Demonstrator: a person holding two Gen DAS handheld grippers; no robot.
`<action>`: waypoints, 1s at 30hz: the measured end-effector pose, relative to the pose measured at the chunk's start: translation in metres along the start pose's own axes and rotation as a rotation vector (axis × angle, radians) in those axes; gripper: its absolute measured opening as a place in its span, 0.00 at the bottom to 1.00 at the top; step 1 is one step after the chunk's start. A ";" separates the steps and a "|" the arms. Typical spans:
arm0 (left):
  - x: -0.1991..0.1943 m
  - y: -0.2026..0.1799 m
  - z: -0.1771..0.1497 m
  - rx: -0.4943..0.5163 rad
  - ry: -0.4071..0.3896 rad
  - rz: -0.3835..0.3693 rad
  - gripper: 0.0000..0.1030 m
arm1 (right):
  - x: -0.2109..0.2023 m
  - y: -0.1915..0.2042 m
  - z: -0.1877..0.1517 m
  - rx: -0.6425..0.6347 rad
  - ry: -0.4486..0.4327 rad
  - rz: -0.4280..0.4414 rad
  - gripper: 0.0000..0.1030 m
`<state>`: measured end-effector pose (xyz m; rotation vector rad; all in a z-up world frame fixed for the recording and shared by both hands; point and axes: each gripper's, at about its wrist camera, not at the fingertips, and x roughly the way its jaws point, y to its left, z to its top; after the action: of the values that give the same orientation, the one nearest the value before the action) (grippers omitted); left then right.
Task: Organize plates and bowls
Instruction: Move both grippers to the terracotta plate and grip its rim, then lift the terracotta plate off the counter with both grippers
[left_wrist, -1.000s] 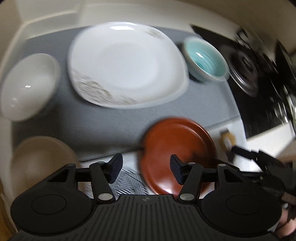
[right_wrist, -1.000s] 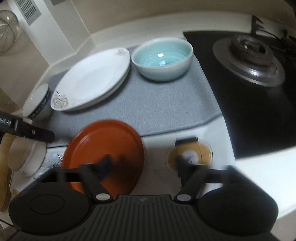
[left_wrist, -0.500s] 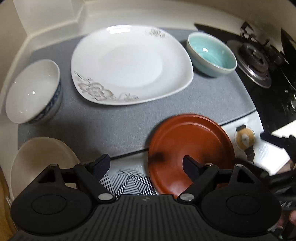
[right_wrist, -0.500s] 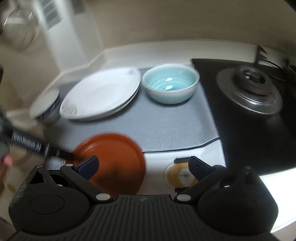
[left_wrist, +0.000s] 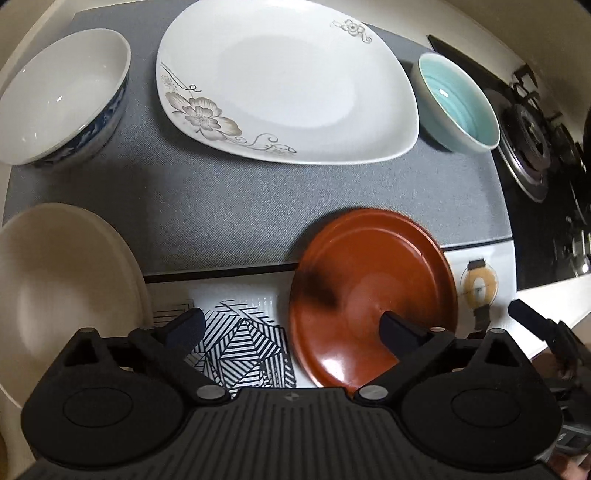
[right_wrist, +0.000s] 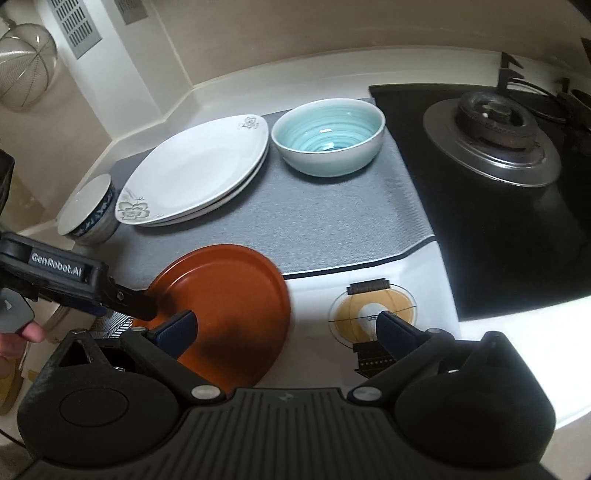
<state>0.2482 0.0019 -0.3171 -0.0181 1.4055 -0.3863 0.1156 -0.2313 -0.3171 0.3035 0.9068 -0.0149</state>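
A red-brown plate (left_wrist: 373, 295) lies at the counter's front edge, partly on the grey mat (left_wrist: 229, 206); it also shows in the right wrist view (right_wrist: 225, 306). My left gripper (left_wrist: 291, 328) is open, its right finger over the plate. My right gripper (right_wrist: 288, 328) is open just above the plate's right side. A white flowered plate (left_wrist: 288, 77) lies on the mat, stacked on another like it (right_wrist: 195, 173). A turquoise bowl (left_wrist: 461, 99) stands to its right, a blue-and-white bowl (left_wrist: 59, 96) to its left. A cream plate (left_wrist: 59, 295) lies at the near left.
A black gas stove (right_wrist: 491, 140) takes up the right side. A striped black-and-white tile (left_wrist: 240, 343) lies under my left gripper. A round yellow sticker (right_wrist: 373, 310) is on the white counter by the plate. A wire strainer (right_wrist: 26, 70) hangs at far left.
Both grippers opened wider. The left gripper moved forward and lower over the plates. The right gripper steadied just right of the red-brown plate.
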 end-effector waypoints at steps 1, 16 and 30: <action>-0.001 0.000 -0.001 0.000 -0.015 -0.009 0.97 | 0.000 0.002 0.000 -0.021 -0.008 -0.023 1.00; 0.013 -0.016 -0.005 0.065 -0.011 -0.021 0.31 | 0.019 0.015 -0.009 -0.052 0.013 0.029 0.61; 0.002 -0.059 -0.001 0.171 0.016 -0.064 0.26 | -0.001 -0.005 -0.019 -0.006 -0.026 0.050 0.00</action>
<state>0.2327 -0.0535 -0.3051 0.0805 1.3864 -0.5599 0.0997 -0.2310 -0.3285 0.3196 0.8728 0.0301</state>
